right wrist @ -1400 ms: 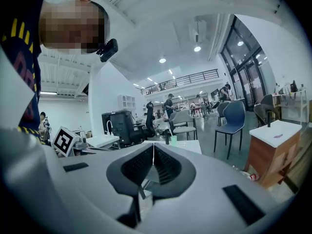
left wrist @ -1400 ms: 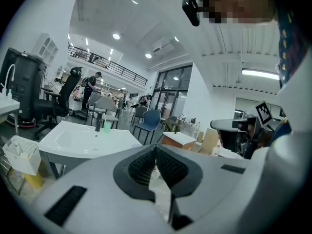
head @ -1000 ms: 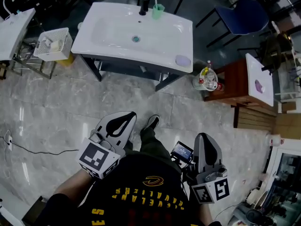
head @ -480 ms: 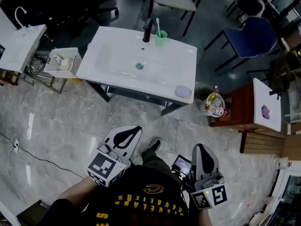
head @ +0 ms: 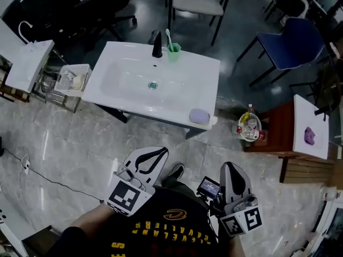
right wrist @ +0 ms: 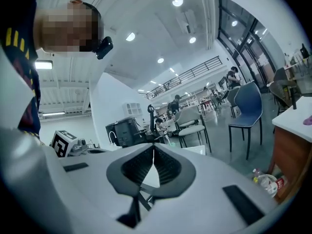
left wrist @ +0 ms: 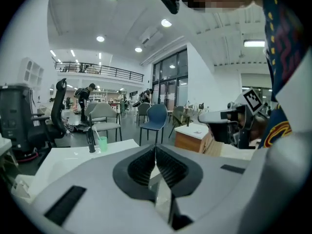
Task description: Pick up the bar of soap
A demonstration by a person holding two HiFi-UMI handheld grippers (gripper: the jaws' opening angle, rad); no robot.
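Black shirt (head: 161, 201) — yellow lettering, black shoe (head: 175, 171)

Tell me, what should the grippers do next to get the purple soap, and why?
Probably step closer to the sink and reach the right gripper toward the soap. The soap lies on the sink's near right corner, across the floor from that gripper, whose jaws are shut and empty.

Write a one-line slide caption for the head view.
Left gripper, right gripper shut; lilac soap bar on white ceramic sink ahead.
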